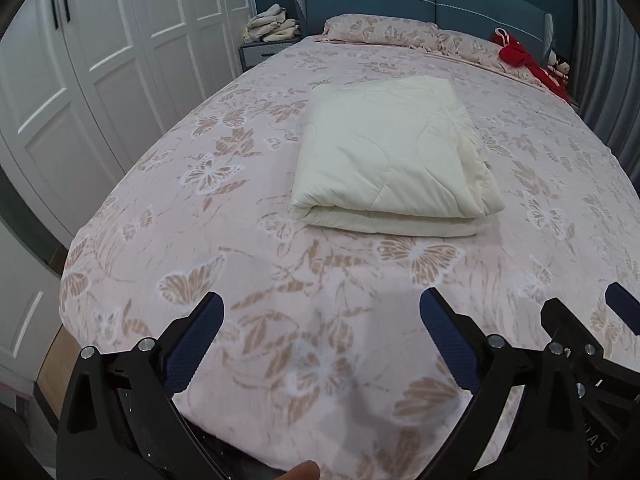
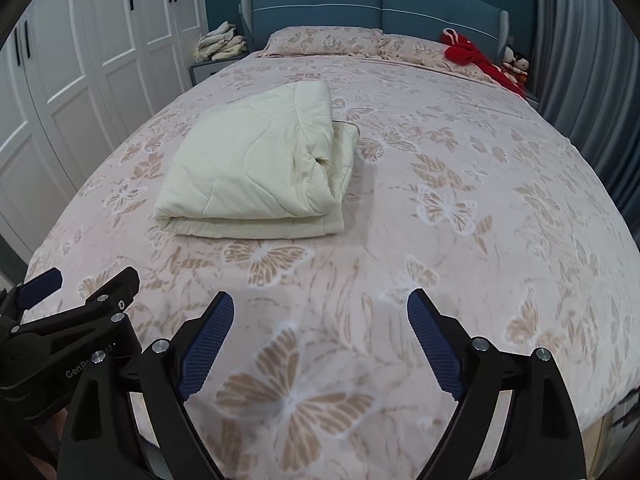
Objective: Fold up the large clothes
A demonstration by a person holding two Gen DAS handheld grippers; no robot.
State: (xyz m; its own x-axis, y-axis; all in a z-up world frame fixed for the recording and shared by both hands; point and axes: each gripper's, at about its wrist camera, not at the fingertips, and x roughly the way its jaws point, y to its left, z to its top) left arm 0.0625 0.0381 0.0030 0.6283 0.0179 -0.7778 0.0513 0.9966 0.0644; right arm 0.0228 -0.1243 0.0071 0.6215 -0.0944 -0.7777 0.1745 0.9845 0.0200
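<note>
Cream quilt: folded, resting mid-bed, apparently done. Your left claw and right claw hang apart, empty, near the foot.

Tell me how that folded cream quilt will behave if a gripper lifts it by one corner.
The cream quilt looks puffy and quilted, so probably soft and floppy: the stacked layers would likely sag and unfold. It seems bulky yet fairly light. Its open layered edge sits loose, so pushing may slide layers apart on the bedspread.

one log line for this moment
left gripper open, empty | right gripper open, empty | quilt folded on bed | untouched
</note>
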